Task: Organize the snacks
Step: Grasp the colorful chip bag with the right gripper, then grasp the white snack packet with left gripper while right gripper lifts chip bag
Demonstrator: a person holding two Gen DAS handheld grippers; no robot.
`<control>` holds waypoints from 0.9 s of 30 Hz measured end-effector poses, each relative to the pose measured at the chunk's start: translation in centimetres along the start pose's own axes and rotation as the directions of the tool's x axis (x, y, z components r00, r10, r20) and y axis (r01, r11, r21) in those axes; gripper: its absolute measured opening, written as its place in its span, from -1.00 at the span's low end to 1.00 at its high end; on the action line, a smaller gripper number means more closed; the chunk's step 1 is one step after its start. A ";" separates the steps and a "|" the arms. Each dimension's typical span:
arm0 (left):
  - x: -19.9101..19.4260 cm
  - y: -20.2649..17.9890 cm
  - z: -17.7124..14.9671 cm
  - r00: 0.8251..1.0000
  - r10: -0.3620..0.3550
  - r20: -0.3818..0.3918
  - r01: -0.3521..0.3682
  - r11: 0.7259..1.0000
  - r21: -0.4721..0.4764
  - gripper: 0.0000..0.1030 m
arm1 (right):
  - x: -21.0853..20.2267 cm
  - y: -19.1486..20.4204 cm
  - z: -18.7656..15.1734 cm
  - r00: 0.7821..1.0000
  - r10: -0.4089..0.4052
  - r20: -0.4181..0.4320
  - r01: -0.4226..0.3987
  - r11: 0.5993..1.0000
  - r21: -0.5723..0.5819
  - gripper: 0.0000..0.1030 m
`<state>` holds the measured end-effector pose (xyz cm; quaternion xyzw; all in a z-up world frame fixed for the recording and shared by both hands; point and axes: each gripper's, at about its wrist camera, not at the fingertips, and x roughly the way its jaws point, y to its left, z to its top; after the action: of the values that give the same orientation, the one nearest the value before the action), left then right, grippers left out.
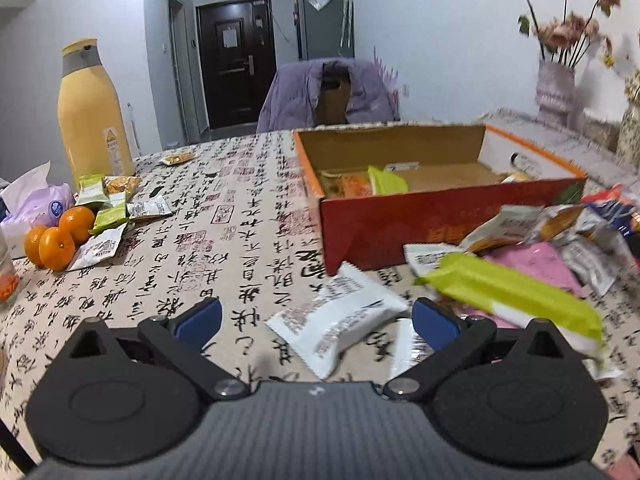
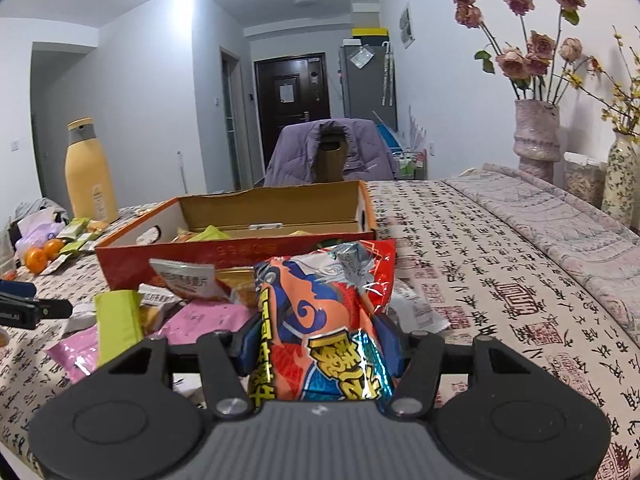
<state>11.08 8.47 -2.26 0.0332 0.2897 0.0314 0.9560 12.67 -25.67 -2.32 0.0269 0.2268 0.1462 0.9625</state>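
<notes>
While the left claw [image 1: 316, 320] gapes over a white packet [image 1: 340, 326], the right claw [image 2: 320, 344] pinches a red snack bag [image 2: 324, 320] — box [image 2: 240, 256] at twelve o'clock.

Bright ceiling glare up top, fisheye-bent edges, right-side packets motion-blurred.

Left wrist view: green packet [image 1: 516, 296] at 3 o'clock smeared by motion blur, print unreadable. Glass [image 1: 7, 276] at 9 o'clock cut by the frame edge. Box [image 1: 400, 224] front wall hides most of its contents. Right wrist view: red and blue snack bag [image 2: 324, 320] covers the right gripper [image 2: 320, 344] pads and hides the pile behind. Left gripper [image 2: 28, 304] cropped at 9 o'clock.
</notes>
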 end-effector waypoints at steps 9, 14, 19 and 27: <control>3.0 0.5 0.5 0.998 -0.044 -0.050 0.044 0.999 0.014 1.00 | 0.2 -0.7 0.0 0.999 -0.042 -0.001 0.042 0.999 0.025 0.11; 4.0 0.5 0.3 0.997 -0.042 -0.067 0.042 0.999 -0.002 1.00 | 0.5 -1.2 0.0 0.998 -0.058 -0.005 0.058 0.998 0.039 0.11; 4.5 0.2 0.6 0.997 -0.032 -0.072 0.033 0.999 0.017 0.95 | 0.9 -1.3 -0.1 0.998 -0.055 -0.016 0.056 0.997 0.048 0.11; 4.8 -0.4 0.7 0.995 -0.025 -0.102 0.028 0.999 0.027 0.32 | 0.7 -1.5 -0.3 0.999 -0.035 -0.015 0.036 0.998 0.057 0.11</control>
<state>15.44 8.47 -4.37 0.0415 0.3387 0.0164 0.9398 13.58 -26.92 -3.06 0.0494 0.2381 0.1225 0.9622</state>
